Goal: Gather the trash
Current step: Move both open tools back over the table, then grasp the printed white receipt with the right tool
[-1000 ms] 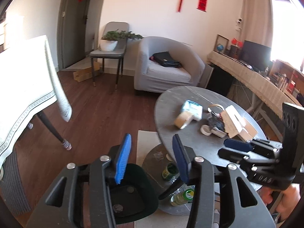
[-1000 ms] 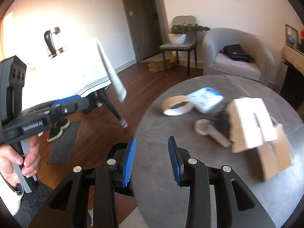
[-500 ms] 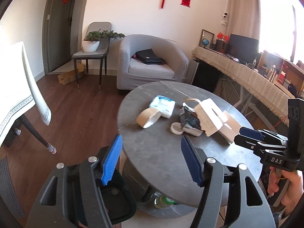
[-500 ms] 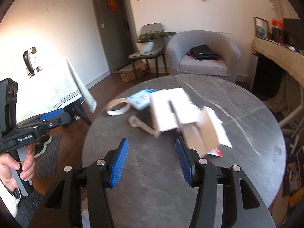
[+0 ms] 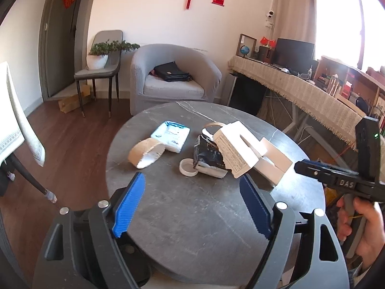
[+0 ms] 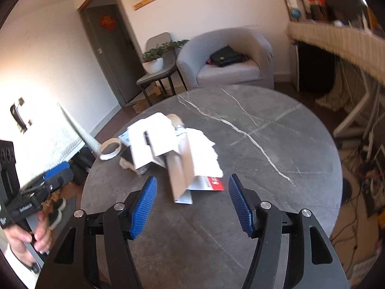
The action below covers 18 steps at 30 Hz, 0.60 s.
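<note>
Trash, one heap: torn white carton (image 5: 237, 148), dark wrapper (image 5: 208, 155), tape ring (image 5: 146, 153), blue-white packet (image 5: 172, 136), clustered mid-desk (image 5: 192, 216). Left gripper (image 5: 192, 204) and right gripper (image 6: 192, 204): fingers opening wide, nothing between them, aimed at heap, presumably readying a grasp.

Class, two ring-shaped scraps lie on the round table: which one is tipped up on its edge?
The brown tape roll, at the left of the pile, leans on its edge; the small white ring lies flat.

left hand-held gripper (image 5: 192, 213): opening, empty | right hand-held gripper (image 6: 192, 207): opening, empty
</note>
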Available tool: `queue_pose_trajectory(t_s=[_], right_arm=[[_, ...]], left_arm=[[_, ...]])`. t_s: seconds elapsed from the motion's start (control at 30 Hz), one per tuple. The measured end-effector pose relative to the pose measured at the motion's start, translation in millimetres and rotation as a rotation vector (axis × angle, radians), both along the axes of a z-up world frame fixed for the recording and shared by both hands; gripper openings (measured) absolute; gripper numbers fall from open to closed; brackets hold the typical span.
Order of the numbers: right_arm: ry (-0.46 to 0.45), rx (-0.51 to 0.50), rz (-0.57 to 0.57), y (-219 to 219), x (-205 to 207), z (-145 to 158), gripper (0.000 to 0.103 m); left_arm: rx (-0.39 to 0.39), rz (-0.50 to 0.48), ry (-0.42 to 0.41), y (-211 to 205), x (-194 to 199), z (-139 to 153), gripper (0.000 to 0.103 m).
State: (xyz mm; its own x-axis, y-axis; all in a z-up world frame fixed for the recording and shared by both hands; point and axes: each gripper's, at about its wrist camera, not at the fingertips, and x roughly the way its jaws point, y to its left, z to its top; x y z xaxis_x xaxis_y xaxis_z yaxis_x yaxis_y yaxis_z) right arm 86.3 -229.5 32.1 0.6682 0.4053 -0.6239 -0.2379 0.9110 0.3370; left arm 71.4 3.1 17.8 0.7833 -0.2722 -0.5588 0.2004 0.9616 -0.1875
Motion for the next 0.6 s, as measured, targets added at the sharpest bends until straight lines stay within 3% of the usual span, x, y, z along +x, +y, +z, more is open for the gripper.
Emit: queue_pose_trajectory(t_s=[0.2, 0.33, 0.6], right_arm=[[0.057, 0.12, 0.014, -10.0, 23.4, -12.9, 0.063], [0.079, 0.144, 0.027, -9.4, 37.2, -18.4, 0.062], [0.098, 0.216, 0.064, -12.0, 49.5, -22.0, 0.037]], left_arm=[[0.028, -0.038, 0.001, -14.4, 18.8, 5.2, 0.085], [0.082, -0.072, -0.002, -26.2, 35.1, 8.5, 0.086], [0.169, -0.189, 0.015, -56.3, 63.7, 5.4, 0.092]])
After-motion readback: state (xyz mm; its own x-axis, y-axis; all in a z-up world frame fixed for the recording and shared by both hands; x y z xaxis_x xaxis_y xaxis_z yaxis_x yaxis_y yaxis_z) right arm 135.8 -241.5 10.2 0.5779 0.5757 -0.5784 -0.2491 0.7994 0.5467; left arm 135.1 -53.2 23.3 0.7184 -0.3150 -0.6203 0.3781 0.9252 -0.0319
